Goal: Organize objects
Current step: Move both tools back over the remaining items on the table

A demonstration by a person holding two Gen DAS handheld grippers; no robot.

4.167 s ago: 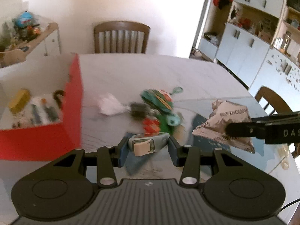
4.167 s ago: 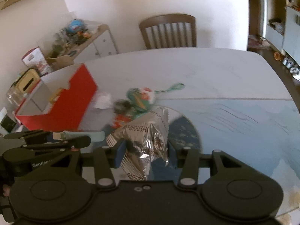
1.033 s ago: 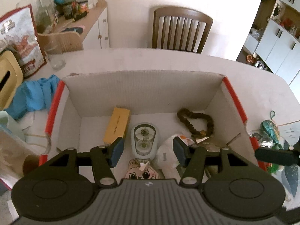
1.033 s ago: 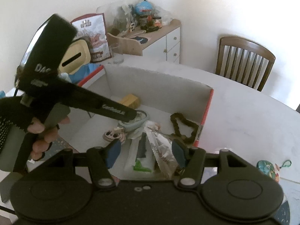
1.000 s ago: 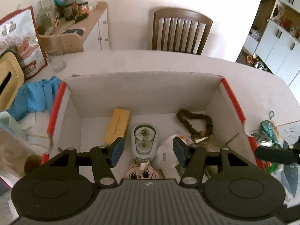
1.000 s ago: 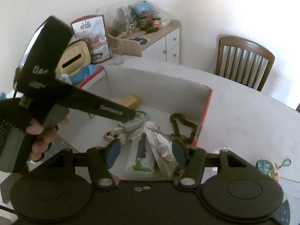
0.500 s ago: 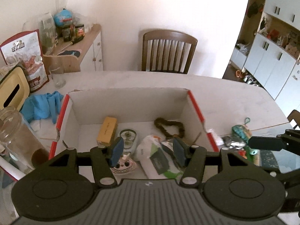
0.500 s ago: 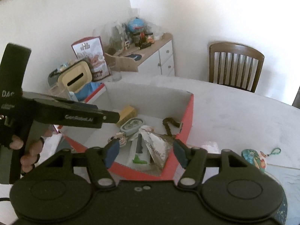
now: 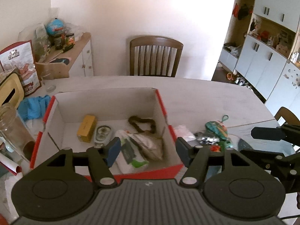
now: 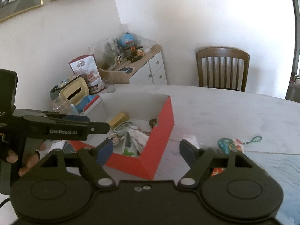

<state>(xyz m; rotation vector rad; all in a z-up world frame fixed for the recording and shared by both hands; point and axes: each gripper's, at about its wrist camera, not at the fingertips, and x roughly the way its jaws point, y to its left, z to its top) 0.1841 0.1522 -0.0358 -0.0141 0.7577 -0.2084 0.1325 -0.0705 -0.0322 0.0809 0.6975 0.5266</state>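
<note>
A red cardboard box (image 9: 169, 131) (image 10: 161, 136) sits open on the table. Inside lie a yellow carton (image 9: 86, 128), a pale blue case (image 9: 102, 134), a dark bead string (image 9: 142, 124), a silver foil snack bag (image 9: 150, 144) and a white-green packet (image 9: 131, 154). My left gripper (image 9: 147, 150) is open and empty above the box's near wall. My right gripper (image 10: 146, 150) is open and empty, above the box's right corner. Right of the box lie a white wad (image 9: 182, 131), a teal toy (image 9: 215, 129) (image 10: 229, 144) and small wrapped bits (image 9: 206, 140).
A wooden chair (image 9: 155, 56) stands at the table's far side. A glass jar (image 9: 11, 127), blue cloth (image 9: 33, 106) and a yellow tissue box (image 9: 9, 91) crowd the left. A sideboard (image 10: 138, 63) with clutter stands by the wall. Cabinets (image 9: 262, 63) line the right.
Both grippers have pulled back and up from the box, open and empty. The foil bag and the pale blue case, held 4 seconds ago, now lie inside the box.
</note>
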